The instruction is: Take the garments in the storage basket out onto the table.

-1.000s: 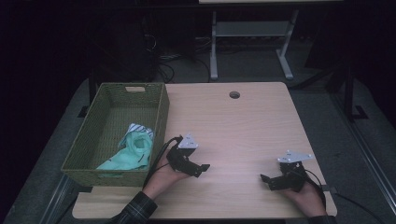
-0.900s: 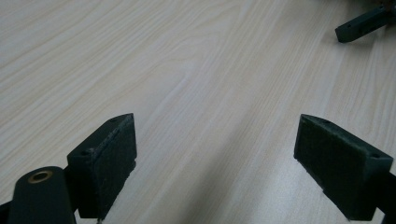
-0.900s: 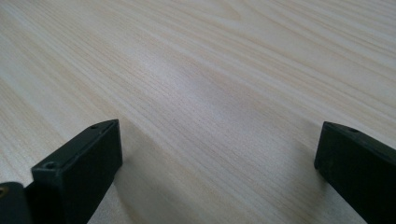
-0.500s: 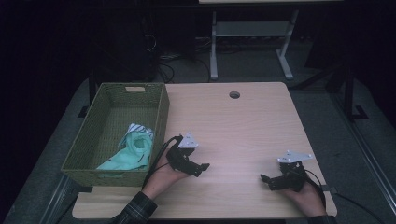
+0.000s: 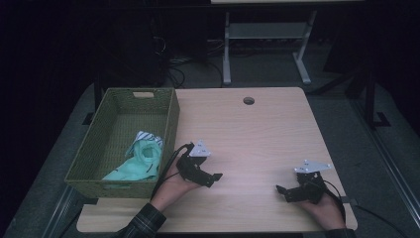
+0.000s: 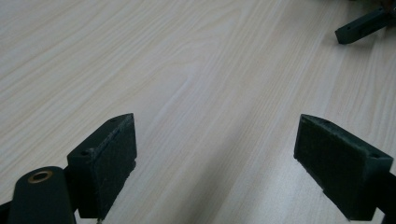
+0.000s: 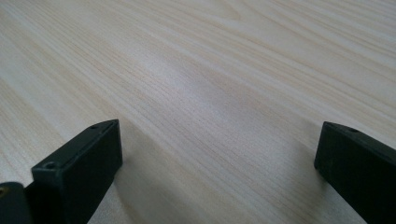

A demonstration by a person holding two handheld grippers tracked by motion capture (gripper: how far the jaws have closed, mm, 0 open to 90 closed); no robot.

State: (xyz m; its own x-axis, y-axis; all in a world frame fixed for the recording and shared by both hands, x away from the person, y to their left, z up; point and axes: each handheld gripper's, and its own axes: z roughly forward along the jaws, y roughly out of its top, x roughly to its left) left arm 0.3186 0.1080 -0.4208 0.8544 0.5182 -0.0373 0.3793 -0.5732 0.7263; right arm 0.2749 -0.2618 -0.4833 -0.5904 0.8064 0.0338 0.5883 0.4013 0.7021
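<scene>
I have both grippers low on the table (image 5: 257, 134), nothing held. My left gripper (image 5: 207, 178) sits near the front edge, just right of the basket (image 5: 171, 119), apart from its wall as far as I can tell; long axis runs left to right across the table, tips pointing right toward the other gripper, grey plate on top. In the left gripper view its jaws stand wide apart with bare wood between the pads (image 6: 109, 163), and the tip of the other gripper shows at the top right corner. My right gripper (image 5: 287, 192) is near the front right corner of the table, well apart from the left one; it points left, long axis also roughly across the table, cable trailing off to the right. Its own view shows the jaws spread wide, only wood grain between them. Nearest things to my left gripper: the basket and the cloth in it. The basket is green woven, rectangular, long axis running away from me, set along the left edge of the table, handle slot in the far wall. Inside, a crumpled mint-green cloth (image 5: 141, 161) lies in the near half toward the right wall, with a striped piece (image 5: 146, 138) at its far end; I cannot tell if that is separate. Far half of the basket floor is bare weave. A round hole (image 5: 248, 100) sits near the table's far edge.
</scene>
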